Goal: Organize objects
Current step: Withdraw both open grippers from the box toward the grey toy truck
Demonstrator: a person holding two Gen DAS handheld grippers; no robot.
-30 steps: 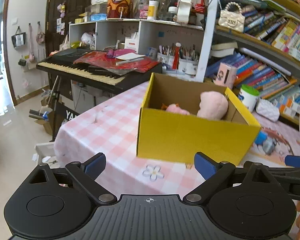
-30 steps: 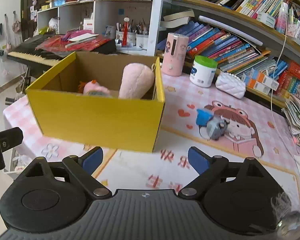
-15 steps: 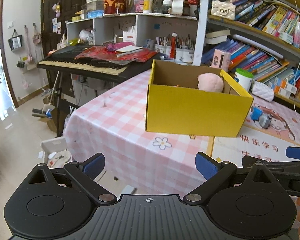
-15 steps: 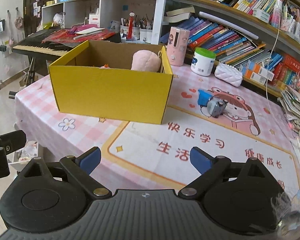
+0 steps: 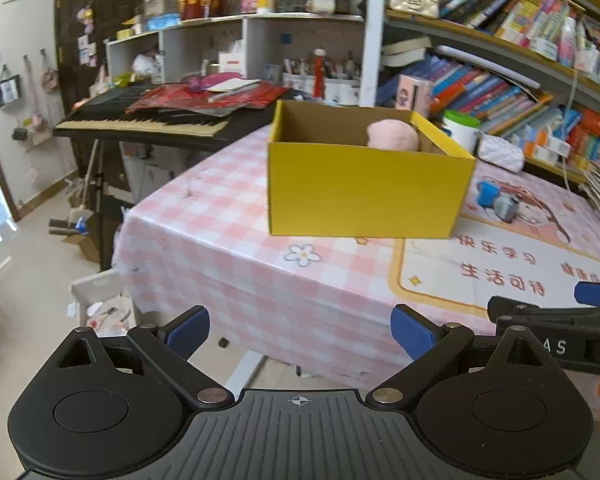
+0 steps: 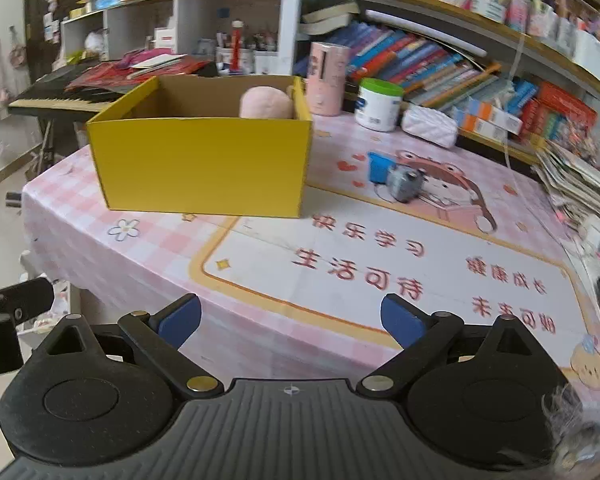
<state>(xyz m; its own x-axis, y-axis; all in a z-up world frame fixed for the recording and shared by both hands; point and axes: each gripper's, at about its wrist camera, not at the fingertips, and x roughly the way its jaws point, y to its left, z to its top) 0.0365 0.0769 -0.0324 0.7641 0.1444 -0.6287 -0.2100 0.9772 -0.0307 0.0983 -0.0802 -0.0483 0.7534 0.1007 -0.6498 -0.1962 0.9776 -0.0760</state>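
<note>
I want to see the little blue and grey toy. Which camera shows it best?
The right wrist view: the blue and grey toy sits closer and unblocked. The left wrist view shows it smaller, near the yellow box.

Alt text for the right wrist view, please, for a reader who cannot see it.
An open yellow box stands on a pink tablecloth with a pink plush toy inside, while the empty right gripper, fingers spread, hangs at the table's near edge. A small blue and grey toy lies right of the box.

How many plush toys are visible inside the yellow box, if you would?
1: a pink plush toy against the right wall of the yellow box. The front wall may hide others.
</note>
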